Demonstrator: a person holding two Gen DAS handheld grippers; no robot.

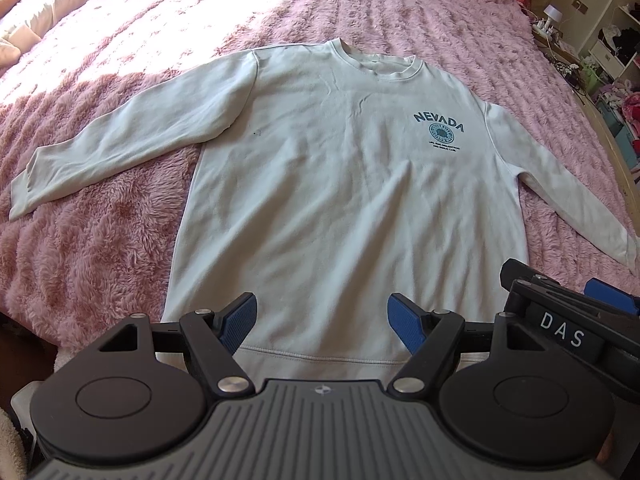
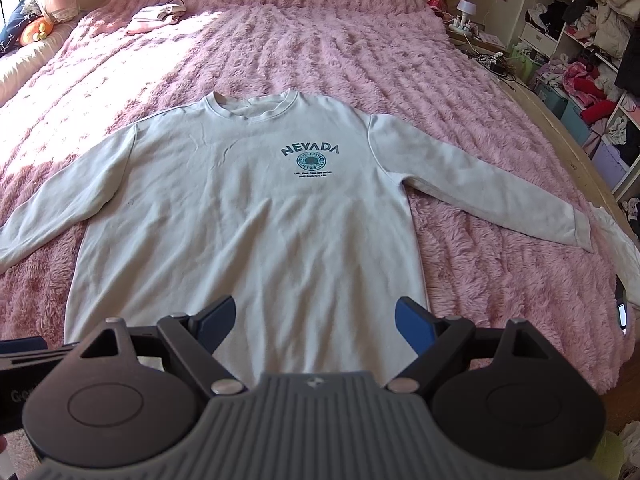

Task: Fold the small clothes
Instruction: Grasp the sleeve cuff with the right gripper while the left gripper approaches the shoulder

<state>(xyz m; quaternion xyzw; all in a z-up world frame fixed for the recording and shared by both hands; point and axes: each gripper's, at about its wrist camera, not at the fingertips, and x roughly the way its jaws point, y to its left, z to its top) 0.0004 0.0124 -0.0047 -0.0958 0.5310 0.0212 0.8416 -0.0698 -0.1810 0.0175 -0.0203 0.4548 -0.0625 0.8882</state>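
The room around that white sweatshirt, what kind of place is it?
Most likely a bedroom in a home. The sweatshirt lies spread flat on a bed with a fluffy pink blanket, a small lamp stands on a side surface, and open shelves stuffed with clothes line the wall.

Sweatshirt (image 2: 244, 216) hem behind the gripper body, left cuff off-frame, small chest print illegible.

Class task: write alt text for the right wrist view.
A pale grey long-sleeved sweatshirt printed NEVADA lies flat, front up, sleeves spread, on a fluffy pink bedspread. The right tongs hover open above its hem.
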